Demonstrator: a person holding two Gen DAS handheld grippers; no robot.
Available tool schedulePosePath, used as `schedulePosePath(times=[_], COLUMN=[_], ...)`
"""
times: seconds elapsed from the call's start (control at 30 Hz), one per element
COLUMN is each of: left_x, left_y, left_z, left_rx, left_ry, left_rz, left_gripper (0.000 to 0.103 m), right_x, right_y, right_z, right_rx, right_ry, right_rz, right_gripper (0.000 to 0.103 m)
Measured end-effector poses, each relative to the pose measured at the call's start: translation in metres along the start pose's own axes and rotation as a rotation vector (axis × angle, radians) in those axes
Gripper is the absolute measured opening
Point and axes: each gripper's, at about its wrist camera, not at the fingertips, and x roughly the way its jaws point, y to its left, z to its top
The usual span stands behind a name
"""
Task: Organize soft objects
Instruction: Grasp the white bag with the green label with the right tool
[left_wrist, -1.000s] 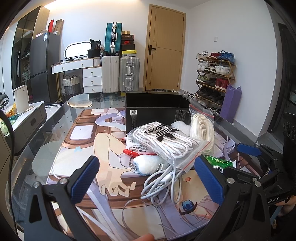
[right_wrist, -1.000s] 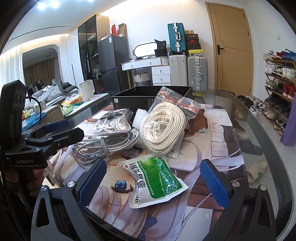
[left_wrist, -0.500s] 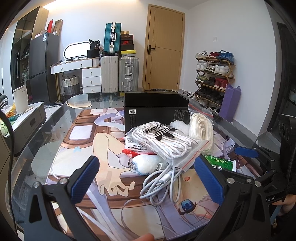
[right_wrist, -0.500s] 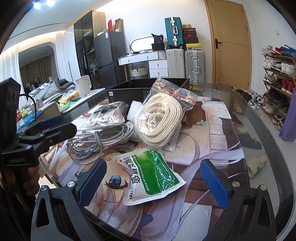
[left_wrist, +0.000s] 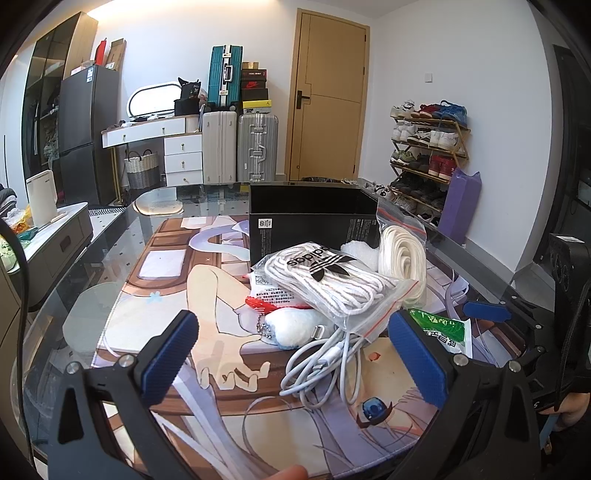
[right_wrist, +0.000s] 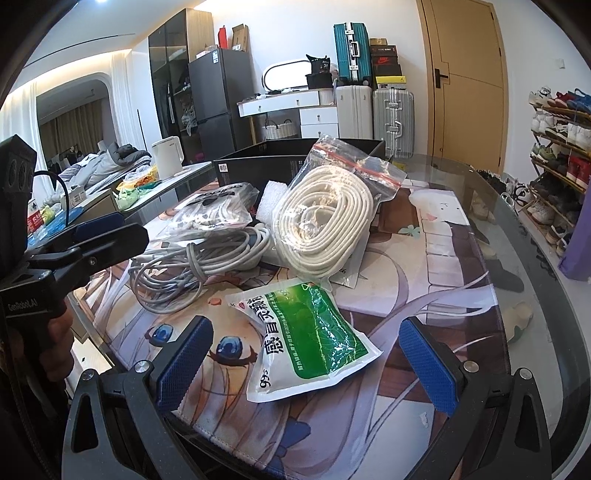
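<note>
— Left gripper (left_wrist: 293, 354) fingers?
— Spread wide, gripping nothing, above the loose white cable bundle (left_wrist: 325, 365) mid-worktop.
— Right gripper (right_wrist: 306, 360)?
— Equally wide, empty, straddling the green-and-white plastic sachet (right_wrist: 310, 336) near the worktop's front edge; closer than before.

Beyond my table I see a wooden door (left_wrist: 328, 99), closed, in the far wall. Left of it two pale suitcases (left_wrist: 240, 146) stand upright side by side, with a teal suitcase (left_wrist: 224, 76) and some shoe boxes (left_wrist: 255, 90) stacked on top of them. A white drawer unit (left_wrist: 183, 155) adjoins them, a woven basket (left_wrist: 142, 170) on the floor just beside it. A dark fridge (left_wrist: 86, 133) stands further left. Along the right wall a shoe rack (left_wrist: 428, 147) is full of sneakers (a purple bag (left_wrist: 460, 206) leans at its near end). A white kettle (right_wrist: 168, 156) sits on a side counter.
</note>
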Motion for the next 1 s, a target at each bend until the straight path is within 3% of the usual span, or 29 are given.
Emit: schedulePosePath(times=[0.27,0.43,0.5,0.67,0.77,1.0], left_x=[0.000,0.000,0.000,0.001,0.001,0.001], left_y=[-0.001,-0.001,-0.001,0.000,0.000,0.004], left_z=[0.001,0.000,0.000,0.001,0.001,0.003], left_rx=[0.007,0.007,0.007,0.005,0.005,0.001], left_ry=[0.004,0.005,0.005,0.006,0.005,0.001], left_rz=[-0.006,-0.006,-0.007,-0.004,-0.005,-0.002], left_gripper=[0.103,0.103,0.103,0.103,0.103,0.103], right_x=[0.009,0.012,0.011,0.009,0.006,-0.002], right_y=[0.003,0.010,0.010,0.017,0.019,0.024], right_z=[0.003,0.006,0.006,0.004,0.003,0.000], right_rx=[-0.022,-0.082,-0.082,-0.103,-0.112,-0.125], right_ry=[0.028,0.045,0.046,0.052,0.047,0.010], right_rz=[0.003,-0.023,-0.015,0.007,0.026,0.046], right_gripper=[0.101,0.073,0.066,0.059,0.046,0.032])
